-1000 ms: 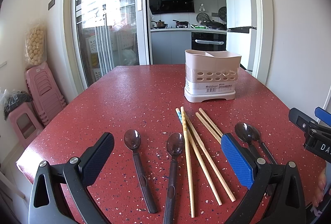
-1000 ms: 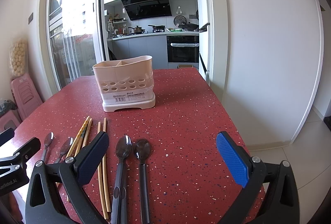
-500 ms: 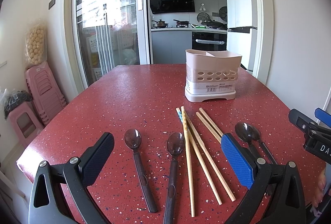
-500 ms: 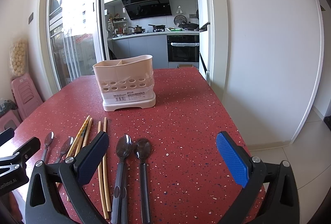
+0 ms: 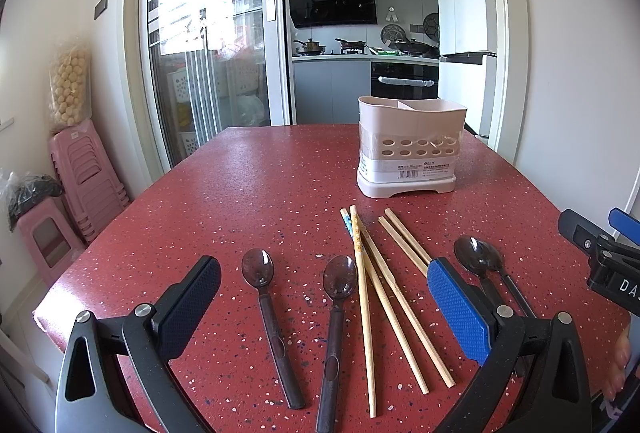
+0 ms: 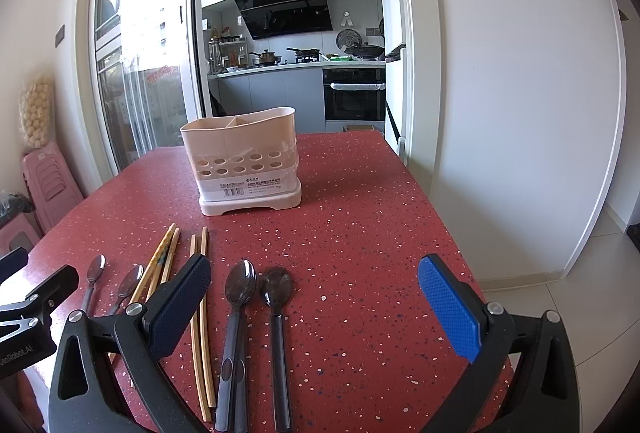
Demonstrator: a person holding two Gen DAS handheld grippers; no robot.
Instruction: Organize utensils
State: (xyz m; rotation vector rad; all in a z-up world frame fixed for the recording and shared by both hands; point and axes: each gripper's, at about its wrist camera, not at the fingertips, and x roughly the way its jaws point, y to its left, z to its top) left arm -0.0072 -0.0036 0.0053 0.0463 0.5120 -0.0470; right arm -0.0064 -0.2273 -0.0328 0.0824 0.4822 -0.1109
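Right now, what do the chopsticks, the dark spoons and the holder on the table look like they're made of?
Chopsticks: pale, matte sticks, probably bamboo or wood; one has a printed pattern. Dark spoons: smoky, glossy and slightly see-through in the bowl, likely plastic. Holder: beige, smooth moulded plastic with drain holes, seemingly wrapped in clear film.

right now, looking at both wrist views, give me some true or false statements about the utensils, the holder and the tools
1. The beige plastic utensil holder stands upright on the red speckled table. True.
2. Dark spoons already stand in the holder. False: the dark plastic spoons lie flat on the table; nothing shows above the holder's rim.
3. The left tool is open and holds nothing. True.
4. The right tool is shut on a chopstick. False: it is open and empty.
5. The light wooden chopsticks lie between the spoons. True.
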